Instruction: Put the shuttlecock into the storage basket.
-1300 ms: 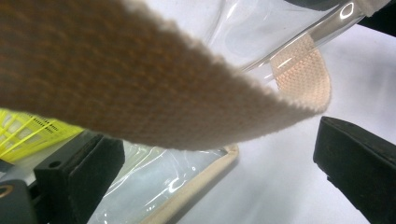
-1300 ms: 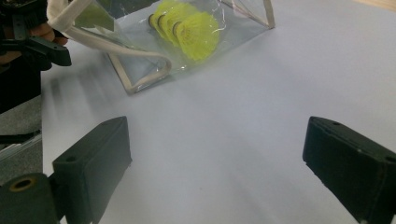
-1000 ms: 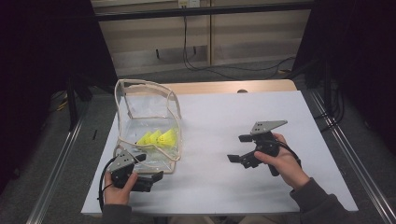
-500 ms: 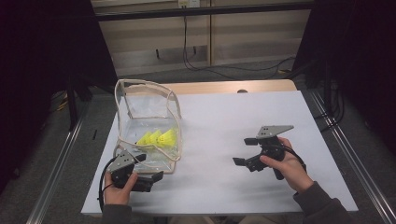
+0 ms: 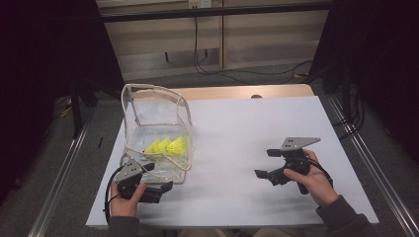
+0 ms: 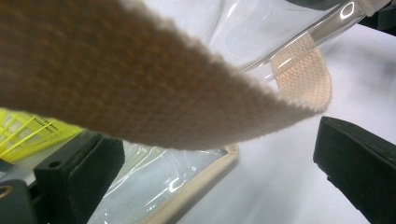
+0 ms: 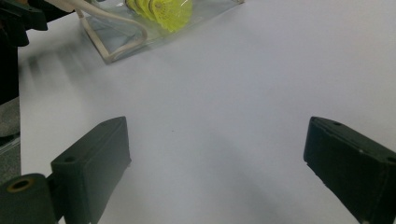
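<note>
A clear plastic bag (image 5: 154,118) with beige trim and straps stands at the table's left. Several yellow shuttlecocks (image 5: 168,146) lie inside it. My left gripper (image 5: 157,177) is at the bag's near corner, open. In the left gripper view (image 6: 219,158) a beige strap (image 6: 140,93) hangs close across the gap above the two jaws, which stand wide apart. A yellow shuttlecock (image 6: 25,133) shows behind the clear wall. My right gripper (image 5: 267,163) is open over bare table at the right, well apart from the bag. Its own view (image 7: 215,154) shows nothing between the jaws.
The white tabletop (image 5: 247,123) spreads between the two grippers. Metal rails (image 5: 365,158) run along both sides of the table. In the right gripper view the bag (image 7: 140,32) lies at the top left, with the left gripper (image 7: 18,18) beside it.
My right gripper has drawn a little to the right and toward the table's near edge. The left gripper and the bag have stayed put.
</note>
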Demonstrator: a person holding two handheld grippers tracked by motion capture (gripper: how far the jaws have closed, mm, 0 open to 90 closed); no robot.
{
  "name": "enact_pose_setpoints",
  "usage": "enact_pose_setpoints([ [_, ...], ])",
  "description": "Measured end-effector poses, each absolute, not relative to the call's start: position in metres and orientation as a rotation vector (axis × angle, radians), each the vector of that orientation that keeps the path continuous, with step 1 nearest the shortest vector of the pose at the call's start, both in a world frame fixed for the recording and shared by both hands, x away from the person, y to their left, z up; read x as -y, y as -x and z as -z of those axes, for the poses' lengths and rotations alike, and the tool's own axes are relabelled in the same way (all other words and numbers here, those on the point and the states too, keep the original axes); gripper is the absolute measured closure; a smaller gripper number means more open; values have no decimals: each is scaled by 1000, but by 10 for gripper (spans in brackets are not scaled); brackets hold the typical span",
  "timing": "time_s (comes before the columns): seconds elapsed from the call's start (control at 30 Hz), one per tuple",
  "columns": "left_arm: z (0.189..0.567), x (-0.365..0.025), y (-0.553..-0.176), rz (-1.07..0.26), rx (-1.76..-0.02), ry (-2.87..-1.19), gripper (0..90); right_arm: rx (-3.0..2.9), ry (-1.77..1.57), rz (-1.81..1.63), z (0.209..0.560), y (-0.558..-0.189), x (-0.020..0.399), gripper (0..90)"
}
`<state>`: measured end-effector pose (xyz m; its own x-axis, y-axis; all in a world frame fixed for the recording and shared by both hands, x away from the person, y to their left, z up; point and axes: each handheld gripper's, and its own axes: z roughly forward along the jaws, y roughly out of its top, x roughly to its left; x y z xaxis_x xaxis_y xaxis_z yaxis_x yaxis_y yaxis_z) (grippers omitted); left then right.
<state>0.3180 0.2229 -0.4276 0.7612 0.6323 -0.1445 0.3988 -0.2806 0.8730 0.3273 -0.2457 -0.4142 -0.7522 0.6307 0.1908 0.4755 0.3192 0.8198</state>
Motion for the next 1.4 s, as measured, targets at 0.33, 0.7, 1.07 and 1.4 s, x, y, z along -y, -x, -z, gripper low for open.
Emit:
enact_pose_setpoints([
  [0.33, 428, -223, -318, -278, -784, -1909, 18, -2391, -1030, -1412, 417, -322, 254, 66],
  [0.7, 428, -223, -318, -281, -786, -1913, 18, -2382, -1049, -1412, 424, -317, 263, 65],
  [1.07, 428, -222, -318, -282, -787, -1915, 18, -2354, -1069, -1405, 431, -311, 276, 65],
  [1.4, 427, -222, -317, -283, -791, -1917, 18, -2337, -1063, -1423, 431, -309, 279, 65],
])
